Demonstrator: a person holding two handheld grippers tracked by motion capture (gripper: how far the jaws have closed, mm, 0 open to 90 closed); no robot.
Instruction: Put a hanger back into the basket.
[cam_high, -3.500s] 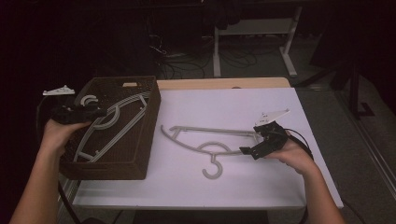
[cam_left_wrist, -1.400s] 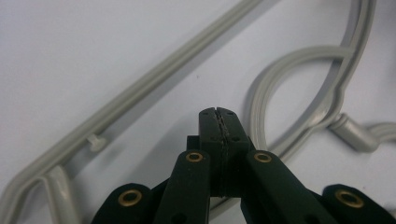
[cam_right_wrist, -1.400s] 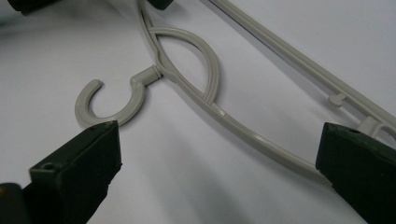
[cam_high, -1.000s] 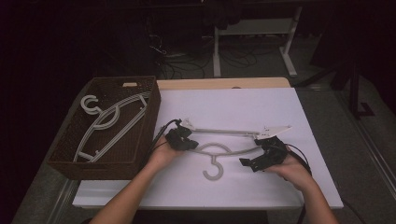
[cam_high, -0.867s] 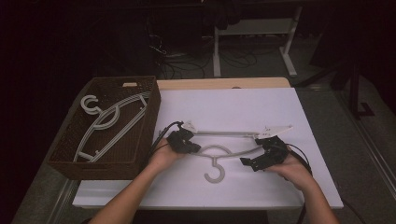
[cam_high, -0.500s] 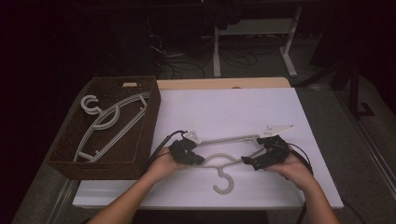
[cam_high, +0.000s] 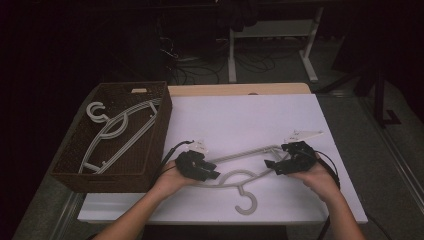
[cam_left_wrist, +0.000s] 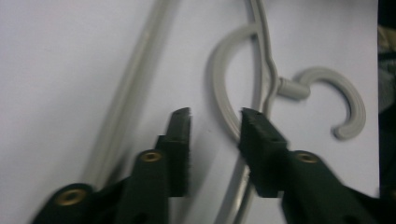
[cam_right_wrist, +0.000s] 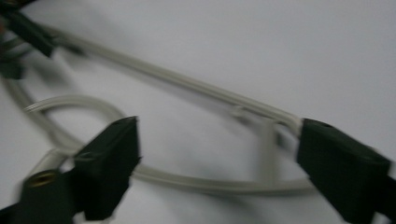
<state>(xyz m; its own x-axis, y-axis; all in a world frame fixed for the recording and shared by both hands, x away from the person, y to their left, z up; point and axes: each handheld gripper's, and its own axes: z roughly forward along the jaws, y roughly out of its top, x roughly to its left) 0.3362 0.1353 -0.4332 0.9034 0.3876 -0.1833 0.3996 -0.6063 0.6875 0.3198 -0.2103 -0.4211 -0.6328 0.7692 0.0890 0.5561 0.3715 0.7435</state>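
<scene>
The grey hanger lies flat on the white bench, between both hands. The left claw has just been opening; its jaws stand apart over the hanger's neck, gripping nothing. The right claw has just been closing around the hanger's end, not yet pinching. A brown basket with more hangers sits just left, out of the way.

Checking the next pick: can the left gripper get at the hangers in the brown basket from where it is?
Probably yes. The left gripper is open over the hanger on the table, and the brown basket sits just to its left, open-topped, hangers in the basket uncovered.
</scene>
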